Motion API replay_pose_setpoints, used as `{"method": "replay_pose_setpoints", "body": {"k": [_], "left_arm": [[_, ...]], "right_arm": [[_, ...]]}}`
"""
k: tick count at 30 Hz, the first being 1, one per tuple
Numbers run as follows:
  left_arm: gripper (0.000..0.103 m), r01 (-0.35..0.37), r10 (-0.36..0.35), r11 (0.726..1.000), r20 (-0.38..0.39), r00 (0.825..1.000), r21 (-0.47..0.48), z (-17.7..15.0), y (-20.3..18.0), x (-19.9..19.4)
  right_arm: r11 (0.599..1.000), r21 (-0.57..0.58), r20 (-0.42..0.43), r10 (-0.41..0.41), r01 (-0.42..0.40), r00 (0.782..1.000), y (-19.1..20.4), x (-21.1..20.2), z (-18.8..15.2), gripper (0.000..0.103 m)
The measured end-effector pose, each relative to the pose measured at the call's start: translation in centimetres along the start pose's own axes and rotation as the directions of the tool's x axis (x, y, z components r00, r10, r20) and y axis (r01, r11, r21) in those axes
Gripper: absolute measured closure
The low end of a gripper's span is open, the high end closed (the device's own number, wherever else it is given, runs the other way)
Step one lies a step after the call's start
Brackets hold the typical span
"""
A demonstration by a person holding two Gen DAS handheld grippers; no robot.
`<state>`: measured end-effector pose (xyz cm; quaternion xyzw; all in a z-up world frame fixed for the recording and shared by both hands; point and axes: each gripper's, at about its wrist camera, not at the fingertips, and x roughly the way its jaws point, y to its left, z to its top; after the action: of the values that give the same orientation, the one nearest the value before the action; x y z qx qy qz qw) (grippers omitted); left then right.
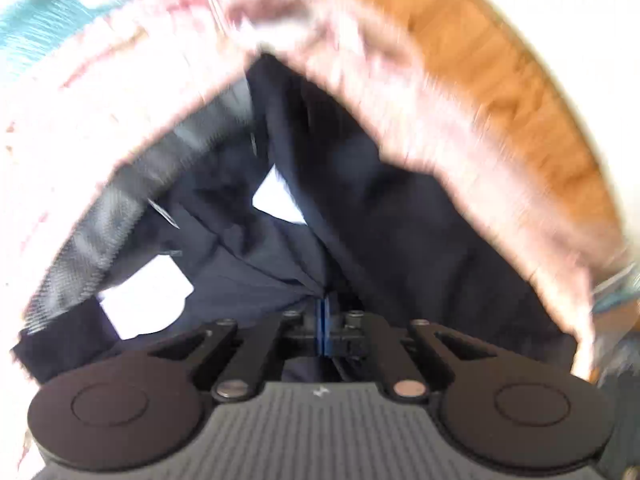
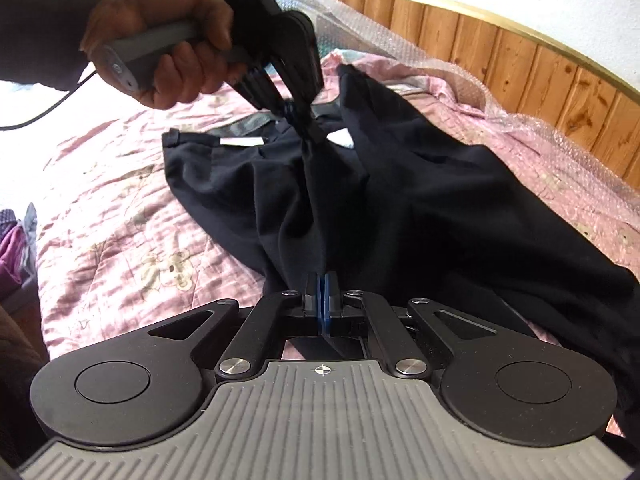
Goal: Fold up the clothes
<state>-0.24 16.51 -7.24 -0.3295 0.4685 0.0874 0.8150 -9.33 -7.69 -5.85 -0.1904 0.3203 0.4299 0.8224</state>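
1. Writing: none readable. White label patches on the black fabric trousers [image 2: 400, 184] near the waistband, blank at this res. Small crosshair mark on the right tool's grey ribbed housing.
2. Right tool [image 2: 325, 300]: jaws pinched tight, blue pads together, a fold of the black trousers clamped between them; cloth runs taut straight ahead from the tips.
3. Left tool [image 1: 323, 312]: jaws likewise closed, blue pads meeting on a gathered ridge of the same trousers. In the right wrist view it sits ahead and up-left of the right tool, held by a hand [image 2: 168, 52] in a dark sleeve, gripping cloth by the waistband.
4. Trousers: lifted between the two tools; the rest lies on the pink quilted bedspread [image 2: 120, 216], waistband end ahead-left, one leg trailing off to the right.
5. Around: wooden slatted headboard [image 2: 520, 64] w/ brass-coloured rim far ahead-right; clear bubble wrap [image 2: 460, 80] along it. Purple cloth at far left edge.
6. Left wrist view heavily blurred; bedspread and wood smear around the dark cloth.
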Motion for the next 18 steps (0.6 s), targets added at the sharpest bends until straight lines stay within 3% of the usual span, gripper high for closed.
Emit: {"method": "replay_pose_setpoints", "body": {"k": [2, 6, 8, 10, 12, 15, 17, 18], "left_arm": [[0.102, -0.018, 0.019, 0.999, 0.019, 1.0, -0.046, -1.1, 2.6, -1.9], [0.102, -0.075, 0.073, 0.991, -0.024, 0.997, -0.115, -3.9, 5.7, -0.4], [0.101, -0.067, 0.066, 0.989, -0.012, 0.998, -0.129, -4.1, 5.6, 0.0], [0.101, -0.059, 0.06, 0.989, 0.001, 0.998, -0.138, -4.0, 5.4, 0.3], [0.101, -0.062, 0.063, 0.989, 0.005, 0.998, -0.133, -3.8, 5.0, 0.6], [0.092, -0.073, 0.075, 0.988, 0.008, 0.997, -0.133, -3.3, 4.4, 1.2], [0.066, -0.1, 0.103, 0.984, 0.013, 0.995, -0.147, -2.8, 4.3, 1.5], [0.06, -0.11, 0.113, 0.983, 0.011, 0.994, -0.147, -2.7, 4.2, 1.7]], "right_arm": [[0.999, 0.051, -0.007, 0.01, -0.01, 1.0, -0.2, -0.4, -0.3, 0.103], [0.989, 0.145, -0.067, 0.041, -0.031, 0.997, -0.5, 0.0, -2.3, 0.103], [0.98, 0.198, -0.091, 0.047, -0.028, 0.995, -1.0, 0.0, -3.1, 0.097], [0.959, 0.283, -0.092, 0.049, -0.021, 0.995, -2.5, -0.8, -4.0, 0.078], [0.918, 0.397, -0.086, 0.032, 0.004, 0.996, -5.0, -2.0, -5.0, 0.059], [0.831, 0.548, -0.099, -0.041, 0.089, 0.994, -10.1, -4.5, -6.9, 0.054], [0.741, 0.641, -0.152, -0.131, 0.198, 0.98, -14.2, -6.3, -8.8, 0.051], [0.68, 0.69, -0.177, -0.175, 0.249, 0.968, -16.4, -7.2, -10.1, 0.051]]}}
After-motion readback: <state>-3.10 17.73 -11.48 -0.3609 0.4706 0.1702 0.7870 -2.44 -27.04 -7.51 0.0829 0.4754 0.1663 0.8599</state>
